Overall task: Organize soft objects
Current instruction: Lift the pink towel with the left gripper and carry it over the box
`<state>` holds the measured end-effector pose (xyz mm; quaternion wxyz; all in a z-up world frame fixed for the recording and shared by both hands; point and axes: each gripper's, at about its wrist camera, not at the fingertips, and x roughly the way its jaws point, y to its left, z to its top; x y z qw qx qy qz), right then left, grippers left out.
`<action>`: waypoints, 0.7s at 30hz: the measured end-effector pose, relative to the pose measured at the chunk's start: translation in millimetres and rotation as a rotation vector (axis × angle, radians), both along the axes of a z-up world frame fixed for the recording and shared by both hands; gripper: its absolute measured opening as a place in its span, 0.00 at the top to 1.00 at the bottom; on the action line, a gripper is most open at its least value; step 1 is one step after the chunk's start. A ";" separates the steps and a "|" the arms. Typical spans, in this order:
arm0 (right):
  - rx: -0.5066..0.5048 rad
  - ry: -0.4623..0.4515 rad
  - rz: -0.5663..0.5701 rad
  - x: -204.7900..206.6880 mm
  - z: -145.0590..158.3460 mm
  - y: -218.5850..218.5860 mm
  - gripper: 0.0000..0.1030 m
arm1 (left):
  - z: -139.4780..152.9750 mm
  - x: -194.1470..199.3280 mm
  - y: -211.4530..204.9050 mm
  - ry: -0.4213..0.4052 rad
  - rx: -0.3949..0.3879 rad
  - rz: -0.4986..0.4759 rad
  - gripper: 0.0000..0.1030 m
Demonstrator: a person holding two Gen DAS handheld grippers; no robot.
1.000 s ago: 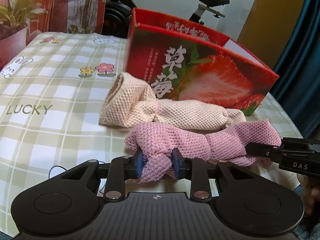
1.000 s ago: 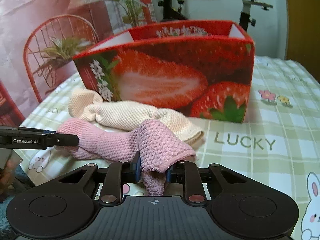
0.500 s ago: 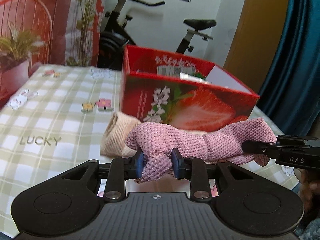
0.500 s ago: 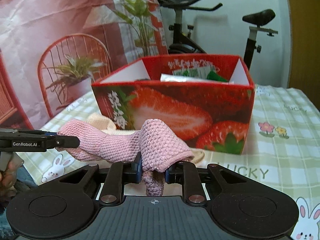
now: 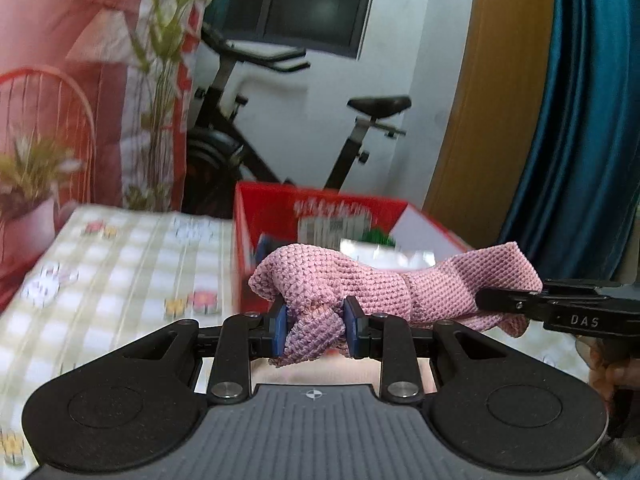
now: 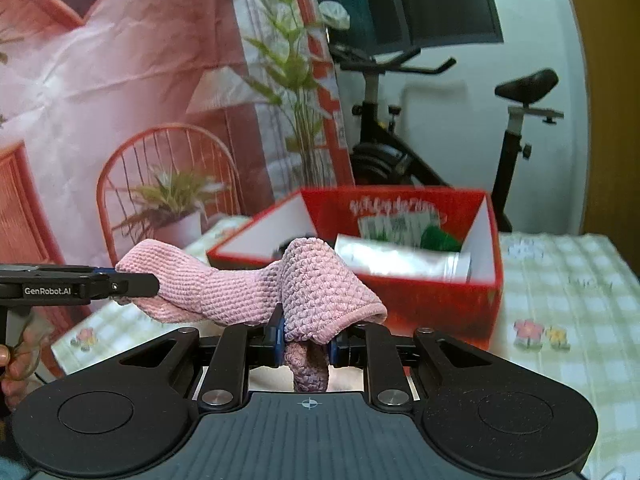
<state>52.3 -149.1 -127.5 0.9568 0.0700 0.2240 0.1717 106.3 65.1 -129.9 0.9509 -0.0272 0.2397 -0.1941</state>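
Observation:
A pink knitted cloth (image 5: 384, 284) hangs rolled between both grippers, lifted above the table in front of the red strawberry box (image 5: 276, 216). My left gripper (image 5: 314, 330) is shut on its left end. My right gripper (image 6: 308, 340) is shut on its other end (image 6: 320, 288); it also shows at the right of the left wrist view (image 5: 508, 304). The left gripper shows at the left of the right wrist view (image 6: 132, 284). The red box (image 6: 440, 304) is open and holds packets. The beige cloth is hidden below.
A table with a green checked cloth (image 5: 120, 280) carries the box. An exercise bike (image 5: 256, 152) stands behind it, a blue curtain (image 5: 580, 140) to the right. A red wire chair (image 6: 168, 172) and a potted plant (image 6: 176, 204) stand at the back left.
Both grippers have risen with the pink cloth, from table height to above the box rim. The beige cloth stayed on the table and dropped out of view.

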 end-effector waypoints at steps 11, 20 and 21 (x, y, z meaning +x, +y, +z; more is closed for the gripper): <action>-0.093 -0.027 -0.081 104.0 43.5 -16.5 0.83 | 34.4 113.0 -36.5 0.032 0.017 -0.005 0.71; -0.184 0.097 -0.142 185.6 14.8 -18.7 0.83 | 13.4 191.4 -69.8 0.133 0.082 -0.009 0.71; -0.188 0.118 -0.146 191.8 9.0 -19.0 0.83 | 8.9 197.7 -72.6 0.150 0.094 -0.010 0.71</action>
